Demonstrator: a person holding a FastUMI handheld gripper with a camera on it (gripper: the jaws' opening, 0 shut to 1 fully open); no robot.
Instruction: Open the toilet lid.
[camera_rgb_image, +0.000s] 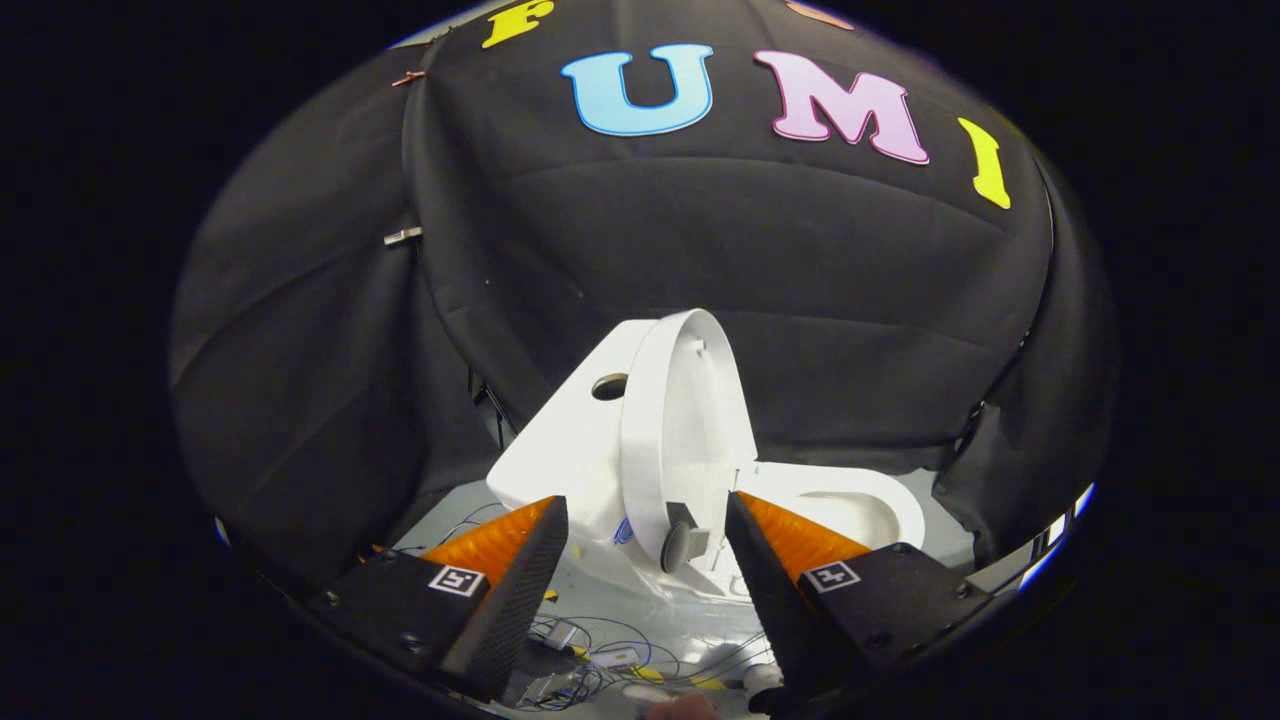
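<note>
While the gripper (645, 530) hovers with its fingers spread apart and gripping nothing, loose wires (610, 655) lie nearest on the desk (600, 600). Just ahead, between the fingertips, the toilet lid (685, 430) stands raised, roughly upright, its small knob (680, 545) low on the near edge. Right of it the open seat (850, 505) shows; the tank (580, 430) sits left. Lid looks basically open. Judgement: nudge it gently against the tank if needed, then back off straight without snagging the knob.
</note>
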